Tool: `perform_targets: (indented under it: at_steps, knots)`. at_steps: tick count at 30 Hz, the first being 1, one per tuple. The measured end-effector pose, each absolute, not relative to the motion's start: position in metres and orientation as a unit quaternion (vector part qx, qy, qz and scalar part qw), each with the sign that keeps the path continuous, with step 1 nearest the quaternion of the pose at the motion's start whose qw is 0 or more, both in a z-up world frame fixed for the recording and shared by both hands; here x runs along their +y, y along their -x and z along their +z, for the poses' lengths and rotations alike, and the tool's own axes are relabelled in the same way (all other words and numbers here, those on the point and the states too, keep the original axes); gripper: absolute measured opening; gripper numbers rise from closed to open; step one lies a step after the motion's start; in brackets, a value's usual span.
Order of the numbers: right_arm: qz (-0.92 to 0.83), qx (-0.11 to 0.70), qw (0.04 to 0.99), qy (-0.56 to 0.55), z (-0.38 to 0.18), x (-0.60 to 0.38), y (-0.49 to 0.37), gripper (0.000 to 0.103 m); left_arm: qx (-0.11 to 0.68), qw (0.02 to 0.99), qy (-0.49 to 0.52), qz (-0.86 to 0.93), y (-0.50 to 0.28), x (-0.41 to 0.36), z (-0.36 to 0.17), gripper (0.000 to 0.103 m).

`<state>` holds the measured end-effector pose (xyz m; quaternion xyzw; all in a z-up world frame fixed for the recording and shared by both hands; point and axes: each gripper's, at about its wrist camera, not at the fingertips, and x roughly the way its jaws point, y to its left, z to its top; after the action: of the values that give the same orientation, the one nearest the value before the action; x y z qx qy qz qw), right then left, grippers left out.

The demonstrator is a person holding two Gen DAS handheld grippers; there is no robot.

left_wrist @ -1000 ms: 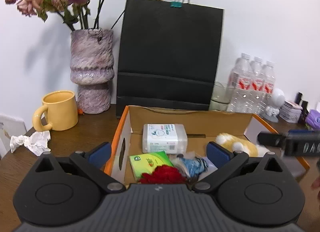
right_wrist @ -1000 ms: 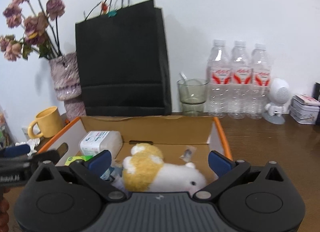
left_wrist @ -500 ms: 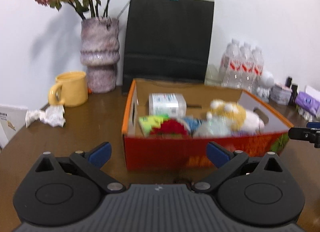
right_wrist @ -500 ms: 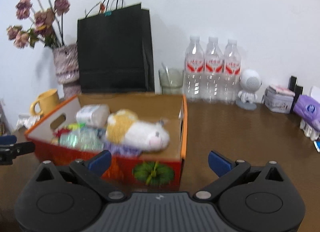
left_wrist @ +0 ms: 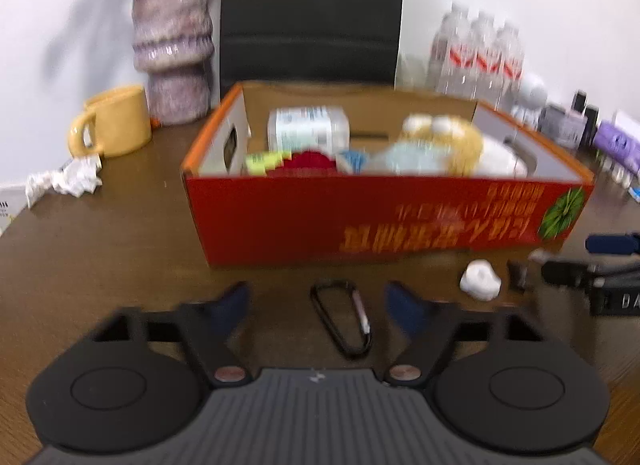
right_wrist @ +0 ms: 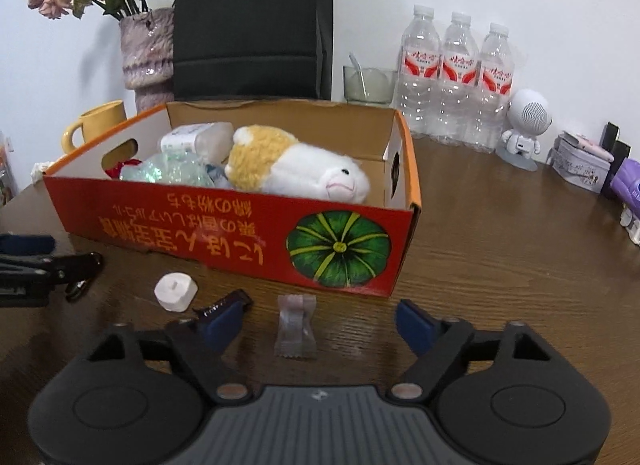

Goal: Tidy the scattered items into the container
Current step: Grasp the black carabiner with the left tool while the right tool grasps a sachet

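Observation:
The red cardboard box holds a plush toy, a wipes pack and other items. On the table in front of it lie a black carabiner, a white tealight candle, a small dark clip and a wrapped candy. My left gripper is open and empty, with the carabiner between its fingers. My right gripper is open and empty, with the candy between its fingers.
A yellow mug, crumpled tissue and a vase stand at the left. A black paper bag stands behind the box. Water bottles, a glass, a white figure and small boxes stand at the right.
Both grippers pulled back from over the box and dropped low to the table in front of it. The carabiner, candle, clip and candy have come into view.

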<state>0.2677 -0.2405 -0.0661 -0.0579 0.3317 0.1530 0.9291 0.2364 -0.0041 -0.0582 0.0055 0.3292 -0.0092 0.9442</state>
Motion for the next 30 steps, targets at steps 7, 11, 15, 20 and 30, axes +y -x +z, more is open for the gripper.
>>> perform_targets:
  at_steps: [7,11,15,20,30]
  knots:
    - [0.192,0.335,0.921,0.047,-0.067,-0.242,-0.263,0.017,0.319,0.947,-0.012,-0.039,-0.22,0.0,-0.054,0.025]
    - [0.198,0.327,0.923,0.039,-0.065,-0.242,-0.26,0.017,0.309,0.95,-0.002,-0.043,-0.216,0.004,-0.051,0.005]
    - [0.199,0.32,0.926,0.035,-0.062,-0.244,-0.258,0.017,0.308,0.95,0.0,-0.051,-0.216,0.004,-0.05,0.005]
    - [0.199,0.316,0.927,0.031,-0.061,-0.246,-0.255,0.017,0.299,0.953,0.003,-0.057,-0.215,0.005,-0.047,0.003]
    - [0.202,0.315,0.927,0.024,-0.059,-0.249,-0.255,0.017,0.342,0.939,0.006,-0.022,-0.228,0.008,-0.051,0.05]
